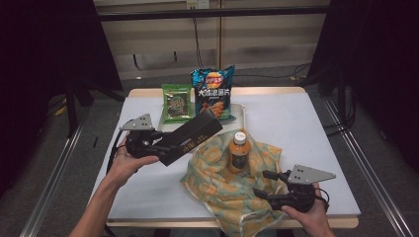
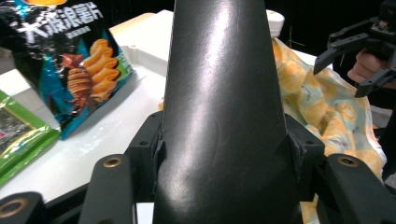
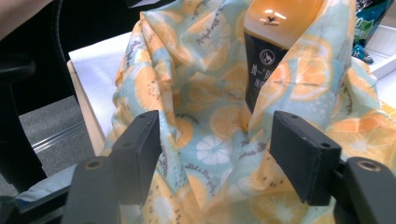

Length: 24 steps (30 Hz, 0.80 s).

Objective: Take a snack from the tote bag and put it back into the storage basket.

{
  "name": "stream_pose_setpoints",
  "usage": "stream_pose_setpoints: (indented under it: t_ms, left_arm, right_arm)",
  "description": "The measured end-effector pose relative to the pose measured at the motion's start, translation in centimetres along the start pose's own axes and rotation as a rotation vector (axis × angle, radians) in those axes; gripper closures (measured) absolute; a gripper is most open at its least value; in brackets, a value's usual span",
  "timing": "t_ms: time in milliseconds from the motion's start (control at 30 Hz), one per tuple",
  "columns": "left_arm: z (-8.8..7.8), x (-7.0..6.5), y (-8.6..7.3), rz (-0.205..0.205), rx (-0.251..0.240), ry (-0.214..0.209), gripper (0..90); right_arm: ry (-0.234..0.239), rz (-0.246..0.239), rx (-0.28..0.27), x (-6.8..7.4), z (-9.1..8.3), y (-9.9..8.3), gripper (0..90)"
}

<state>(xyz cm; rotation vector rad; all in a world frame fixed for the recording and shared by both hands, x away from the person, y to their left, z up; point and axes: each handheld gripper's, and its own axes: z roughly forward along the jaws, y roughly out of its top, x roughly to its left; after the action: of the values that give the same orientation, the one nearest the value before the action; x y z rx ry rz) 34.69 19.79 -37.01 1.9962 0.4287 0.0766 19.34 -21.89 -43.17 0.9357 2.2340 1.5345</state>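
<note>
Our left gripper [image 1: 157,142] clamps a long black box [image 1: 190,137], holding it tilted above the table [image 1: 296,128]. Our right gripper [image 1: 269,183] stands open against the orange-print cloth [image 1: 222,187], which wraps the upright juice bottle [image 1: 238,150].

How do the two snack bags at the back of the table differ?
The green bag is the smaller; the blue chip bag stands taller and wider. The green bag shows a dark panel in its middle, while the blue chip bag carries large white lettering and pictured orange snacks. The blue chip bag sits nearer the white tray. Both lean upright, side by side.
</note>
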Motion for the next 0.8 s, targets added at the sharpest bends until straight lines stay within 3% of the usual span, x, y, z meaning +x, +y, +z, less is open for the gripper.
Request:
stream_pose_setpoints:
  t_ms: [433, 667, 800]
  left_arm:
    - [0.1, 3.4, -0.4, -0.021, 0.06, 0.052, 43.0]
    - [0.9, 3.9, -0.5, -0.009, 0.09, 0.069, 43.0]
    - [1.2, 4.3, -0.2, 0.022, 0.112, 0.065, 43.0]
  right_arm:
    - [-0.039, 0.031, -0.012, -1.0, -0.2, -0.2, 19.5]
    - [-0.054, 0.042, -0.005, -1.4, -0.4, -0.5, 17.5]
    - [-0.06, 0.041, -0.005, -1.3, -0.4, -0.5, 16.2]
